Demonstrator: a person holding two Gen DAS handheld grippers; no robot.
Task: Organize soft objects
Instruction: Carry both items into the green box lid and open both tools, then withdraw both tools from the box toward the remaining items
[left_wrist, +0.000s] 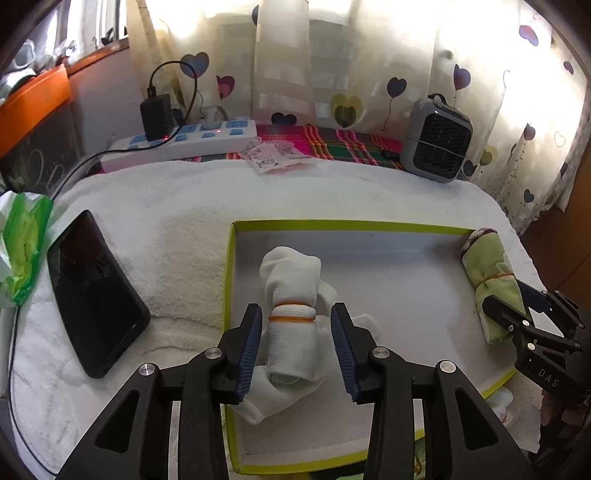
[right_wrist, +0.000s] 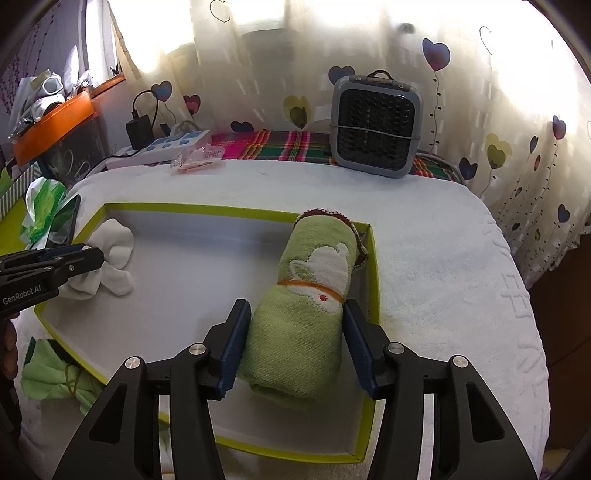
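Note:
A shallow box with a lime-green rim (left_wrist: 332, 224) (right_wrist: 203, 210) lies on a white towel. Inside, a white sock roll (left_wrist: 291, 280) bound with orange rubber bands lies lengthwise between the pads of my left gripper (left_wrist: 297, 350). The jaws stand open, with a small gap on each side of the roll. Along the box's right wall lies a green towel roll (right_wrist: 314, 295) (left_wrist: 487, 269), also banded. My right gripper (right_wrist: 297, 343) (left_wrist: 517, 306) straddles its near half, open, the pads close beside its flanks. The left gripper (right_wrist: 85, 254) shows at the left edge of the right wrist view.
A black phone (left_wrist: 94, 291) and a green plastic bag (left_wrist: 26, 243) lie left of the box. Behind it are a power strip (left_wrist: 177, 142), a plastic packet (left_wrist: 271, 155) and a grey fan unit (right_wrist: 375, 125). A green cloth bundle (right_wrist: 55, 376) lies outside the box's near-left corner.

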